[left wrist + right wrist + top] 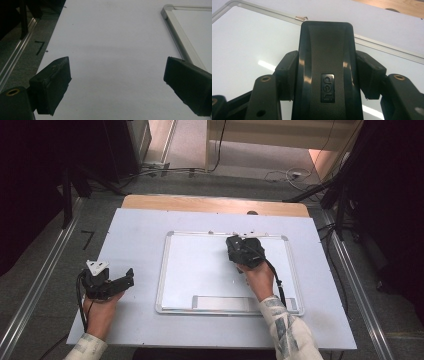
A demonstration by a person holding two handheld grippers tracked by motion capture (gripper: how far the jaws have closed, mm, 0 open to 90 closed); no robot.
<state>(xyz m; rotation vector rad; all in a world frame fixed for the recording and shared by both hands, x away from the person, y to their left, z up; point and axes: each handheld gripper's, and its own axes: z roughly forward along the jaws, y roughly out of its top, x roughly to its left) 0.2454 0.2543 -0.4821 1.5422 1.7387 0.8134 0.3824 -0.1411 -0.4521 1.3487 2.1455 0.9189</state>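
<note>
A white board (200, 270) with a silver frame lies flat in the middle of the pale table top. My right gripper (239, 249) hovers over the board's far right part, shut on a black board eraser (327, 50). The eraser stands lengthwise between the two pads, its logo plate facing the camera and its far end near the board's (249, 45) top frame. My left gripper (122, 280) rests on the table left of the board, held in a hand. Its jaws (117, 85) stand wide open with only bare table between them, and the board's corner (172, 15) lies ahead to the right.
A grey pen ledge (225, 303) runs along the board's near edge. The table's wooden far edge (215, 203) shows beyond the pale sheet. Metal rails (40, 280) flank the table on the floor, with cables (285, 175) and dark stands farther back.
</note>
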